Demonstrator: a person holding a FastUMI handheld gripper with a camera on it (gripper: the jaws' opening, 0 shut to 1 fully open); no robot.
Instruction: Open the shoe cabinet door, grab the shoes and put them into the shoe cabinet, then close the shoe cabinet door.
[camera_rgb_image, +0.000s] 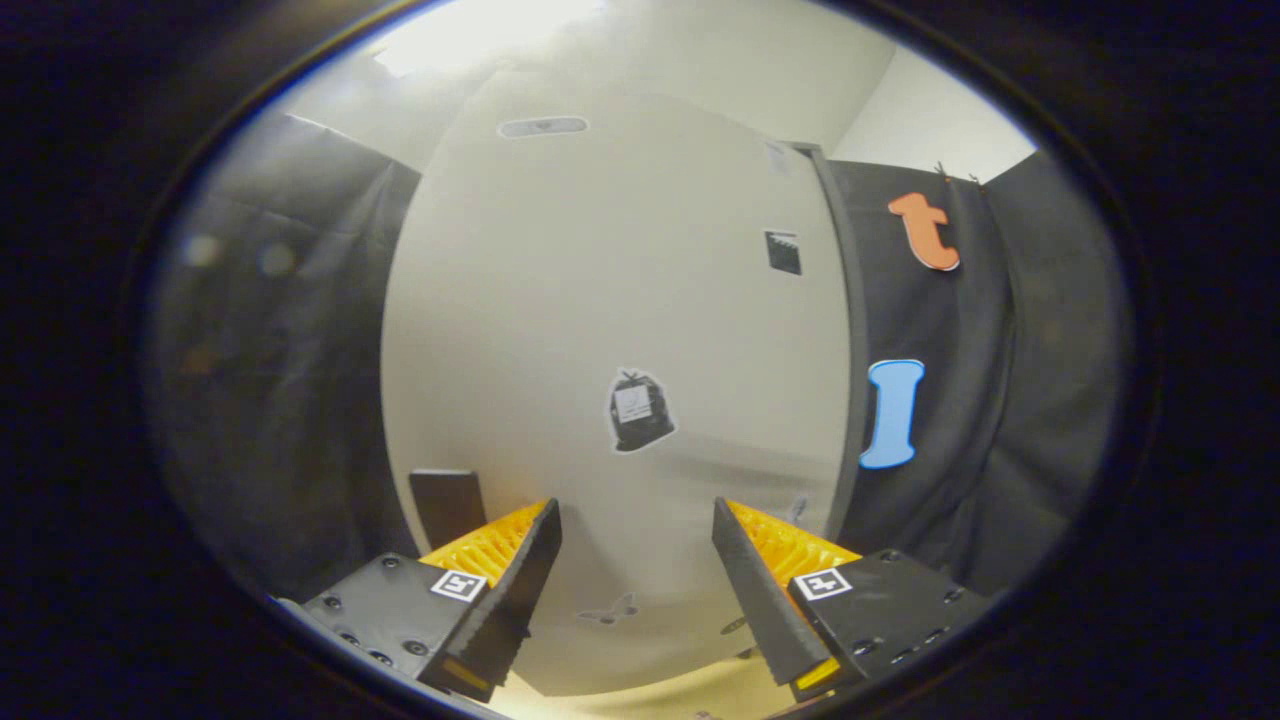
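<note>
Fingers (525, 565) are seen nearest the camera, spread wide with nothing held between them, and the gripper (637, 560) is aimed at the pale cabinet door (600, 300), which stands just ahead and appears shut. A black sticker (640, 410) sits on the door at 12 o'clock from the gap between the fingers, and a smaller dark sticker (783, 252) lies higher, toward 1 o'clock. A slot-shaped recess (543, 127) is seen near the top of the door at 11 o'clock; whether it serves as the handle cannot be told. A dark strip (845, 330) runs down the door's edge at 2 o'clock. A dark block (447, 505) rests at 10 o'clock, just beyond the left finger.

Opening the door is judged to be the step in hand. A free edge or handle should be found first, then 1 finger hooked behind it and the door drawn along its arc, not straight back. No shoes can be made out.
</note>
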